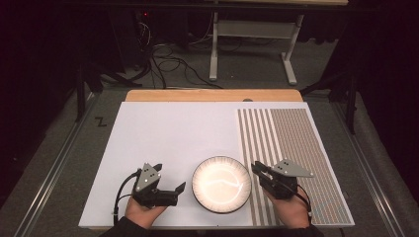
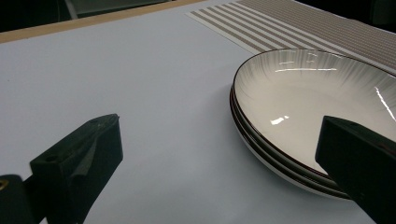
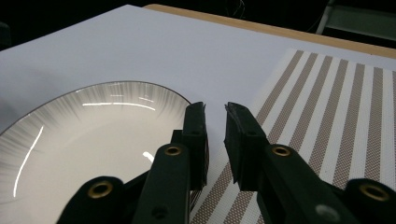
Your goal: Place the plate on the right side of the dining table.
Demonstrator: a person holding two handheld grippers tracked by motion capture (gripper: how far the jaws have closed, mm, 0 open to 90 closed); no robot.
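Observation:
A stack of shallow white plates with thin dark rims (image 1: 221, 184) rests near the front edge of the white board (image 1: 168, 133). My left gripper (image 1: 169, 178) hovers just left of the stack, jaws spread wide with nothing between them. In the left gripper view, the plates (image 2: 303, 88) lie ahead to the right, and the right jaw of the left gripper (image 2: 219, 129) overlaps their near rim. My right gripper (image 1: 259, 168) sits at the stack's right edge, over the striped mat. In its own view, the right gripper (image 3: 215, 110) shows only a narrow gap beside the plates (image 3: 93, 135), holding nothing.
A brown-and-white striped placemat (image 1: 291, 148) covers the right part of the board. A wooden table edge (image 1: 212, 95) runs along the back. Beyond it are floor cables (image 1: 173, 64) and a white table frame (image 1: 252, 44). Bare white board stretches left and behind the plates.

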